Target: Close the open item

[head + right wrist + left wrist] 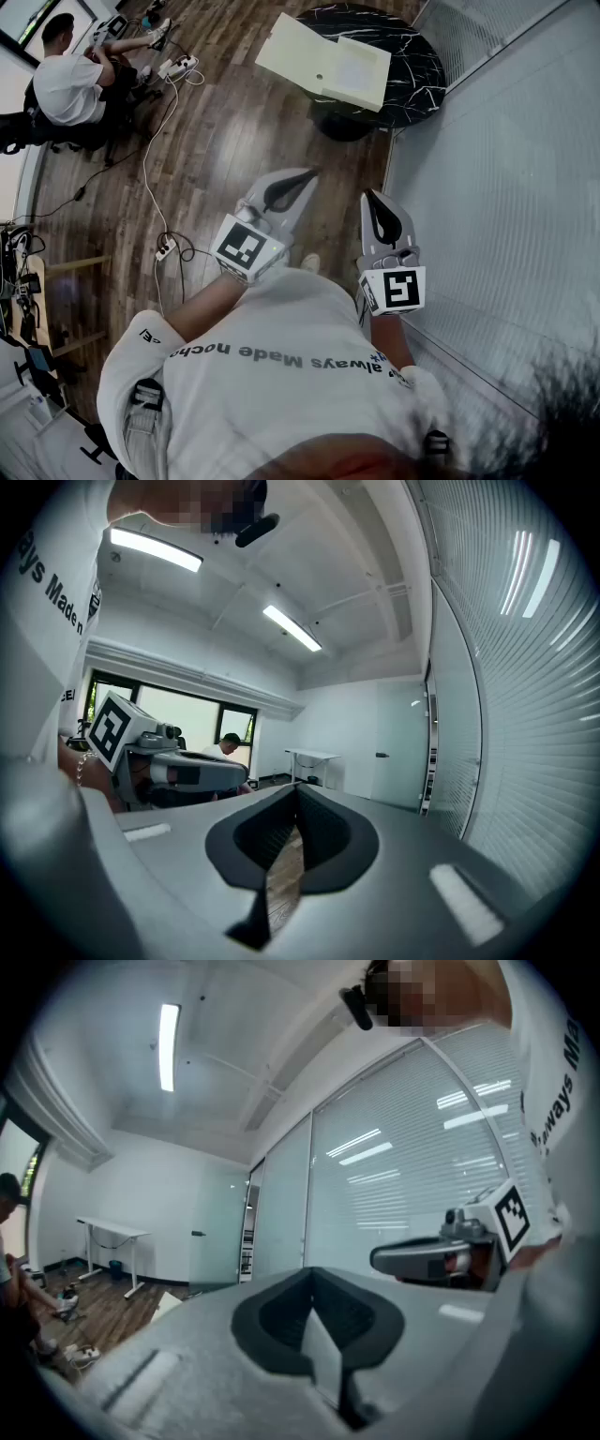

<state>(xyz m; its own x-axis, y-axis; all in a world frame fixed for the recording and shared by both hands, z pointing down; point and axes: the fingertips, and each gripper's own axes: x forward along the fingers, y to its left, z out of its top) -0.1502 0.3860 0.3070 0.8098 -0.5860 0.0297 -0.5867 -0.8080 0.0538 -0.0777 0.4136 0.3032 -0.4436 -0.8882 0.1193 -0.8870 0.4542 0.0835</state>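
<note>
The open item is a flat cream box (323, 61) with its lid folded back, lying on a round black marble table (417, 70) at the top of the head view. Both grippers are held level in front of the person's chest, well short of the table. The left gripper (311, 172) points toward the table with its jaws shut and nothing between them. The right gripper (367, 195) beside it is also shut and empty. In the left gripper view its tips (311, 1274) meet; in the right gripper view the tips (298, 789) touch too.
A glass wall with blinds (506, 187) runs along the right. A seated person (70, 84) is at the far left. Cables and a power strip (165, 248) lie on the wooden floor. A white desk (112, 1230) stands by the far wall.
</note>
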